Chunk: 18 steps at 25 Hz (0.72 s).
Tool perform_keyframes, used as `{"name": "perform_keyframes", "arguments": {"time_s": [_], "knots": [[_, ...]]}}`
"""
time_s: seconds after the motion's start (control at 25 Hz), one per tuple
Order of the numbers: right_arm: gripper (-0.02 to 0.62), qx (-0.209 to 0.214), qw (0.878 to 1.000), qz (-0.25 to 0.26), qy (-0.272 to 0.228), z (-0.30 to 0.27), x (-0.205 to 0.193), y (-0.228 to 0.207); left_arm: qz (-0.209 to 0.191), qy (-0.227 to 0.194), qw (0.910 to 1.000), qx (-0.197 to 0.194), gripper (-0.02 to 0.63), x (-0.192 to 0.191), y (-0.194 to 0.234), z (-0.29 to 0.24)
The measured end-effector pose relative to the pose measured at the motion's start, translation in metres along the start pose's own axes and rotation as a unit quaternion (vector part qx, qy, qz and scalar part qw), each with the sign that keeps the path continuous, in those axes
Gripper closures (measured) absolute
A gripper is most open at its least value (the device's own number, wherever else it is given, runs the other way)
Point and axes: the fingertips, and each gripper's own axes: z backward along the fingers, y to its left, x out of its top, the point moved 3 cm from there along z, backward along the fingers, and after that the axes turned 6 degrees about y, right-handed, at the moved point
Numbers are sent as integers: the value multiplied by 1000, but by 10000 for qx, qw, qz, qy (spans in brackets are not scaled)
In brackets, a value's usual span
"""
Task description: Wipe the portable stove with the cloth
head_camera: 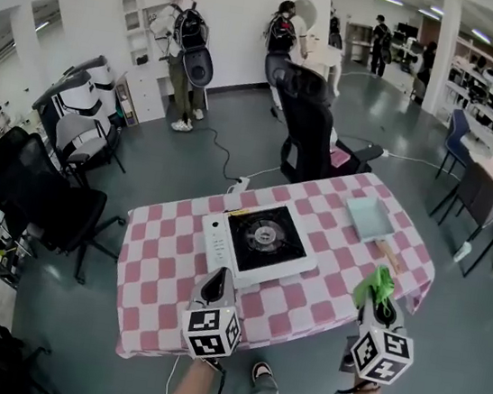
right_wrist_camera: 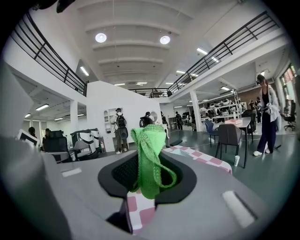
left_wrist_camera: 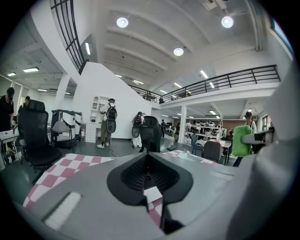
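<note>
The right claw (head_camera: 379, 303) grips the green cloth (head_camera: 374, 284) above the near right edge of the bench (head_camera: 166, 253). The left claw (head_camera: 219, 279) is closed on nothing, just near of the stove (head_camera: 259, 239). The cloth is clear of the stove, so the wiping seems wholly undone. The blue pan (head_camera: 370, 217), far right, looks empty.

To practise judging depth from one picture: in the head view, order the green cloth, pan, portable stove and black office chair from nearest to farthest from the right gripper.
1. green cloth: held in the tongs of the right gripper.
2. pan: just beyond, at the right of the table.
3. portable stove: table centre, to the left.
4. black office chair: behind the table.
</note>
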Motion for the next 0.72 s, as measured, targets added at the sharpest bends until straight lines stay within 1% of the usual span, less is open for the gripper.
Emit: {"name": "perform_keyframes", "arguments": {"time_s": [0.2, 0.4, 0.52, 0.72], "knots": [[495, 82, 9999, 122, 86, -59, 23, -3, 95, 14, 9998, 155, 606, 13, 14, -50], [495, 116, 9997, 182, 111, -104, 41, -4, 239, 86, 9992, 299, 606, 17, 29, -87], [495, 98, 9997, 141, 164, -121, 43, -8, 222, 162, 9990, 360, 606, 17, 33, -101], [495, 167, 9990, 83, 413, -145, 32, -16, 193, 278, 9979, 560, 606, 15, 37, -107]]}}
